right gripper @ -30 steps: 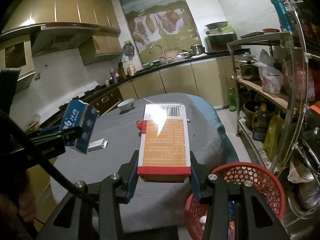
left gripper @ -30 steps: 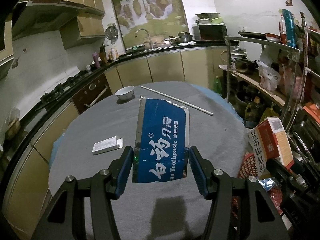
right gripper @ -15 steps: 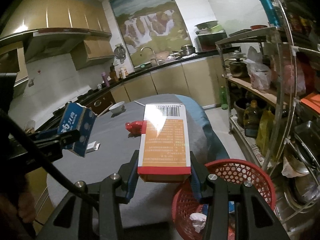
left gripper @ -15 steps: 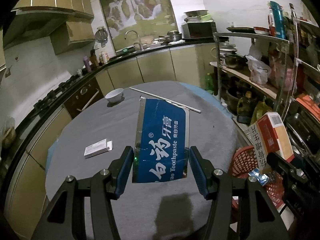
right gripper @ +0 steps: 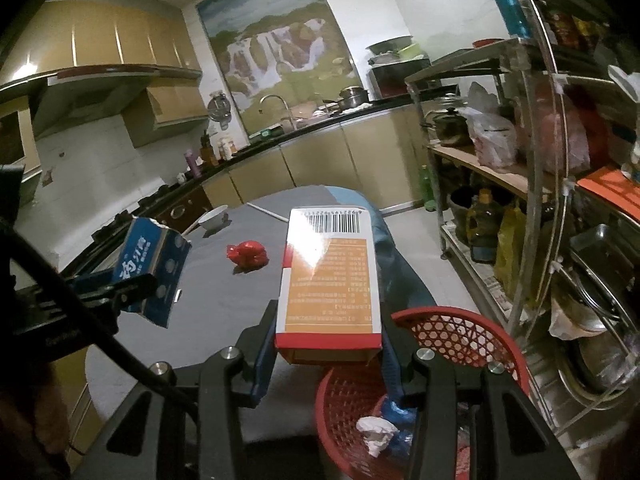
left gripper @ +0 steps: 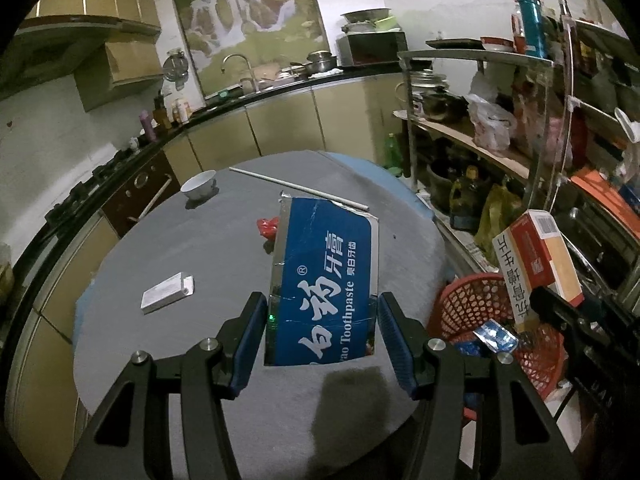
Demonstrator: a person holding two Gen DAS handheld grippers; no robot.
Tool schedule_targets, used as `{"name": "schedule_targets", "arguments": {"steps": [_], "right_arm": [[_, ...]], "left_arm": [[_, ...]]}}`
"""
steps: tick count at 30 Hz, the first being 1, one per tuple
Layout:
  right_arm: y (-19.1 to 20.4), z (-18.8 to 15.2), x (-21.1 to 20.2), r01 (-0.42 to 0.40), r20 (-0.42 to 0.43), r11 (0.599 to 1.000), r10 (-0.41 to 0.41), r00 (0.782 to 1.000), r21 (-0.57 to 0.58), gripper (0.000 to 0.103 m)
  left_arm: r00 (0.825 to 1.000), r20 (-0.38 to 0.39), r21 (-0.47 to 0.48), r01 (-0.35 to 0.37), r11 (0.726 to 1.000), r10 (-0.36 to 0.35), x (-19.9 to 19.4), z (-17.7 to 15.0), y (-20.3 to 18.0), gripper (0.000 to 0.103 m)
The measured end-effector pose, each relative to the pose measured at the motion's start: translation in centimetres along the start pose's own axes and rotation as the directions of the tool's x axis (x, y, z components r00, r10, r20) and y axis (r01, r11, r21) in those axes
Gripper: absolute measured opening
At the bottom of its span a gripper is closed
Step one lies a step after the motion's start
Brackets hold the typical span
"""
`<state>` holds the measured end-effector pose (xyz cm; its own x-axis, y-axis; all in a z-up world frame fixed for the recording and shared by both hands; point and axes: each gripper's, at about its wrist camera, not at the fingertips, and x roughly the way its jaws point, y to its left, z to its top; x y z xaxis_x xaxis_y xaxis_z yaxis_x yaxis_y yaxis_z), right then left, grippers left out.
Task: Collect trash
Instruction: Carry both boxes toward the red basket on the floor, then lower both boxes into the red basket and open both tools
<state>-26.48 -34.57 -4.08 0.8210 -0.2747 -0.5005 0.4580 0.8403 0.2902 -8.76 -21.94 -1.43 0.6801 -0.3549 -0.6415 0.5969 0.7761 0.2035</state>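
My left gripper (left gripper: 322,332) is shut on a blue toothpaste box (left gripper: 326,280), held above the grey round table (left gripper: 224,248); the same box (right gripper: 150,270) shows at the left of the right wrist view. My right gripper (right gripper: 326,344) is shut on an orange and white carton (right gripper: 330,280) with a barcode, hanging over the rim of the red mesh basket (right gripper: 460,328). That carton (left gripper: 536,260) also appears above the basket (left gripper: 472,300) in the left wrist view. Crumpled paper and blue wrappers lie in the basket. A red crumpled wrapper (right gripper: 247,254) and a small white box (left gripper: 168,294) rest on the table.
A white bowl (left gripper: 199,185) and a long white rod (left gripper: 300,189) lie at the table's far side. A metal shelf rack (right gripper: 532,184) packed with pots, bags and bottles stands to the right. Kitchen counter and cabinets (left gripper: 280,120) curve behind the table.
Both grippers have drifted to the right with their boxes, bringing the red basket further into view below the right gripper. The red wrapper has come out from behind the held boxes.
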Motion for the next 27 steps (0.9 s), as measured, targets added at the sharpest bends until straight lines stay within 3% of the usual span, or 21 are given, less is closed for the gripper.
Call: {"name": "schedule_targets", "arguments": {"steps": [16, 27], "right_arm": [[-1.6, -1.1, -0.2, 0.031, -0.032, 0.999, -0.030, 0.999, 0.022, 0.047], [-2.9, -1.9, -0.2, 0.053, -0.063, 0.998, -0.050, 0.997, 0.047, 0.048]], "left_arm": [[0.998, -0.035, 0.045, 0.054, 0.998, -0.052, 0.3, -0.8, -2.1, 0.059], [0.989, -0.098, 0.077, 0.115, 0.990, -0.108, 1.5, -1.5, -3.8, 0.059]]}}
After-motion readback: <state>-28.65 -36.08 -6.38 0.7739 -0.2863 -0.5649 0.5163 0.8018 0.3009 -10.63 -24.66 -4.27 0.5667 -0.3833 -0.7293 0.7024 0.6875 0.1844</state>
